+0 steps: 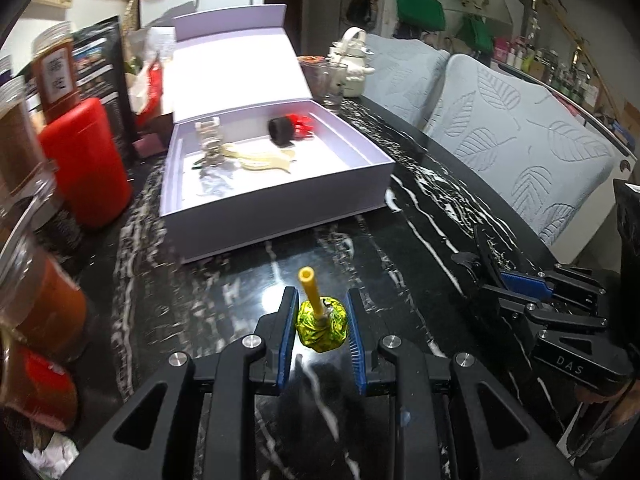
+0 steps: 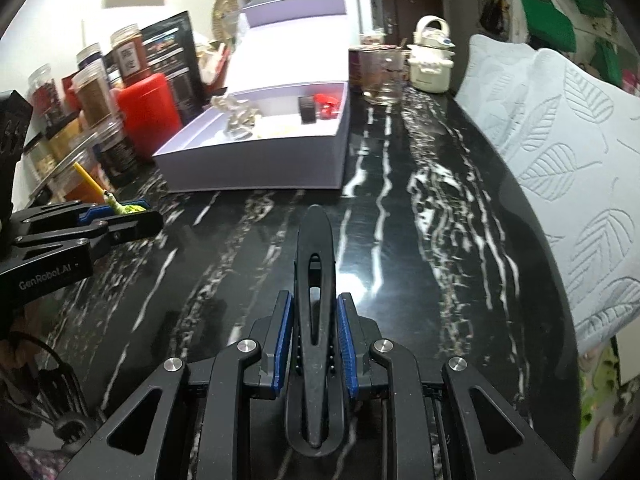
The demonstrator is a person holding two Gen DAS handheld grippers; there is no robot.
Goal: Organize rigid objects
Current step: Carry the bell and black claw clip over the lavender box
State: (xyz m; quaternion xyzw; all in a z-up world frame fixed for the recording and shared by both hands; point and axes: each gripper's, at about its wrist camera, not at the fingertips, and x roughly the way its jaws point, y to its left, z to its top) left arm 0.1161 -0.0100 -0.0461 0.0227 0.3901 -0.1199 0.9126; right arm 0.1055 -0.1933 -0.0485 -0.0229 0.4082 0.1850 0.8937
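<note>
My left gripper (image 1: 322, 322) is shut on a lollipop (image 1: 321, 326) with a yellow-green wrapper; its yellow stick (image 1: 312, 290) points forward, above the black marble table (image 1: 400, 264). In the right wrist view the same lollipop (image 2: 124, 208) shows at the left in the left gripper (image 2: 132, 212). My right gripper (image 2: 313, 328) is shut on a black hair clip (image 2: 316, 300) that sticks out forward. Ahead lies an open lavender box (image 1: 280, 208), its lid (image 1: 236, 68) tilted back. Inside are a black and red item (image 1: 288, 130), a pale yellow piece (image 1: 260, 158) and a silvery object (image 1: 210, 148).
Spice jars (image 1: 24, 152) and a red canister (image 1: 86, 160) crowd the table's left side. Behind the box stand a glass cup (image 1: 330, 80) and a white pot (image 1: 354, 64). Chairs with pale leaf-pattern covers (image 1: 520, 136) line the right edge. The right gripper (image 1: 520, 284) shows at the right of the left wrist view.
</note>
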